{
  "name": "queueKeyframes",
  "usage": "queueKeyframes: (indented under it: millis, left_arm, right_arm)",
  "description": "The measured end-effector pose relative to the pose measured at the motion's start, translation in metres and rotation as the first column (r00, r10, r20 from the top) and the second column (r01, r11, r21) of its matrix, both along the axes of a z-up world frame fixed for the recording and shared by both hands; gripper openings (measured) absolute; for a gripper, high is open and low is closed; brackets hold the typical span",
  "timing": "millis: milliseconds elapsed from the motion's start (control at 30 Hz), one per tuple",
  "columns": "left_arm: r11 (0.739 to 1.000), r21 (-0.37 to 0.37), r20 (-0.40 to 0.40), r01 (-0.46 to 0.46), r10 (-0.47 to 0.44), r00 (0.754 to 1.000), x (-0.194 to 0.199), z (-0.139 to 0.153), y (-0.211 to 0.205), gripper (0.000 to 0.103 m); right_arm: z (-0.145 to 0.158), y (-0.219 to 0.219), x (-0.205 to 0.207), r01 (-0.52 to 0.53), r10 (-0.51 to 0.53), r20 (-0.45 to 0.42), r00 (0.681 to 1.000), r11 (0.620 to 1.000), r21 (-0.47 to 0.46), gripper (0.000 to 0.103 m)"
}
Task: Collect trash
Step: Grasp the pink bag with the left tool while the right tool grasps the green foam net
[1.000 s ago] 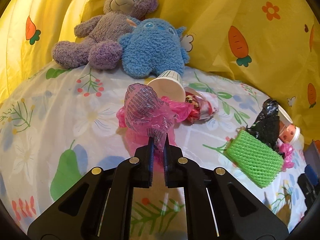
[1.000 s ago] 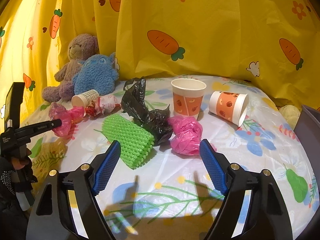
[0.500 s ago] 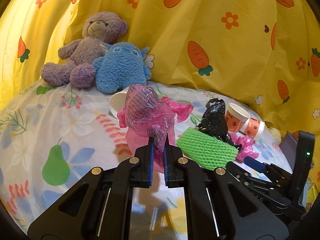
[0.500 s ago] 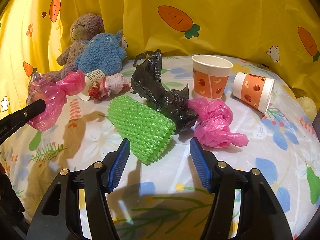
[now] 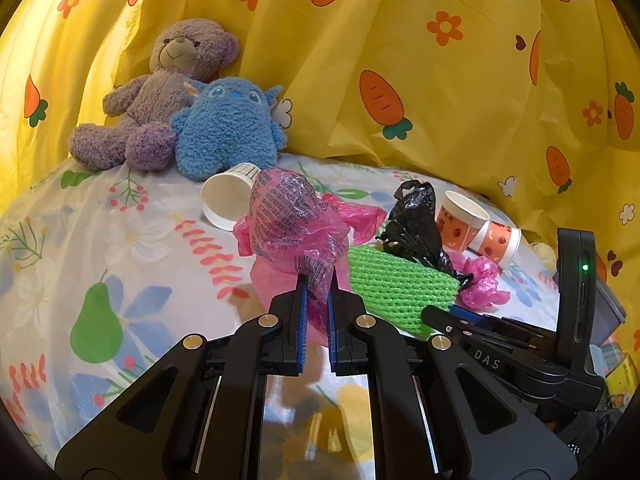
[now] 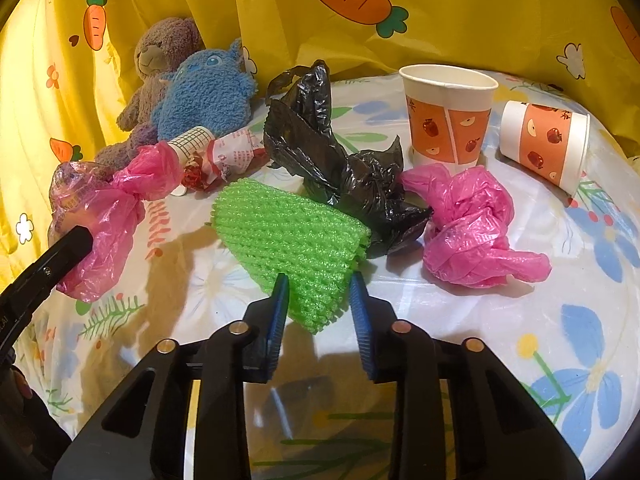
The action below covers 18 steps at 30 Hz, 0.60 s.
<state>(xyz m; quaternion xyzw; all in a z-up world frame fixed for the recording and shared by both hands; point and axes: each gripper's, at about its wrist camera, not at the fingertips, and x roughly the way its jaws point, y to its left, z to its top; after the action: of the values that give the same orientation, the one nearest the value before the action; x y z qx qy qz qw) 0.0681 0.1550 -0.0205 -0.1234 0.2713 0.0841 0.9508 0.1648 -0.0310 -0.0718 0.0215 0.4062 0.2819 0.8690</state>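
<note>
**Left hand-held gripper** (image 5: 317, 280): jaws nearly closed, pinching a fold of the pink printed plastic bag (image 5: 292, 220); the bag stands up above the fingertips, its lower part near or on the tabletop (image 5: 132, 240).

**Right hand-held gripper** (image 6: 318, 292): jaws part open, one blue pad on each side of the near end of the green foam net (image 6: 288, 236). Whether the pads touch the net cannot be told; no squeeze is visible.

**Green foam net**: lies flat on the tabletop, far end against the black plastic bag (image 6: 340, 168) at its 1 o'clock.

**Other trash, right wrist view**: crumpled pink bag (image 6: 468, 224) at 3 o'clock of the net; upright orange paper cup (image 6: 448, 116) behind it; tipped orange cup (image 6: 548, 144) further toward 3 o'clock; tipped white cup (image 6: 192, 142) and red-white wrapper (image 6: 228, 156) at 10 o'clock.

**Not trash**: purple bear (image 5: 160, 92), blue plush (image 5: 228, 128), at 12 o'clock against the yellow curtain (image 5: 440, 80).

**Step in hand (judged)**: seizing the net with the right hand-held gripper. To do it well: push slightly deeper so the pads grip past the net's soft edge, close firmly since foam compresses, then lift straight up to avoid dragging the black bag. Keep the left grip shut meanwhile.
</note>
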Motion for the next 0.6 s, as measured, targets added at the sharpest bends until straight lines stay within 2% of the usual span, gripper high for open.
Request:
queueKeyframes:
  millis: [100, 267, 467, 600]
  left_arm:
    - [1.000, 0.000, 0.000, 0.001, -0.001, 1.000, 0.000, 0.000, -0.001, 0.007]
    - [1.000, 0.001, 0.002, 0.006, -0.006, 1.000, -0.002, 0.000, -0.003, 0.007]
    - [1.000, 0.006, 0.011, 0.018, -0.018, 1.000, -0.007, 0.003, -0.011, 0.007]
    - [1.000, 0.012, 0.014, 0.027, -0.027, 1.000, -0.010, 0.006, -0.020, 0.007]
  right_arm:
    - [0.005, -0.002, -0.008, -0.014, 0.014, 0.036, 0.999, 1.000, 0.002, 0.013]
    - [0.023, -0.020, -0.034, 0.001, -0.003, 0.144, 0.990, 1.000, 0.012, 0.011]
    - [0.047, -0.054, -0.070, 0.061, -0.068, 0.281, 0.957, 0.998, 0.035, 0.011]
    - [0.053, -0.076, -0.087, 0.102, -0.111, 0.326, 0.939, 0.994, 0.044, 0.011]
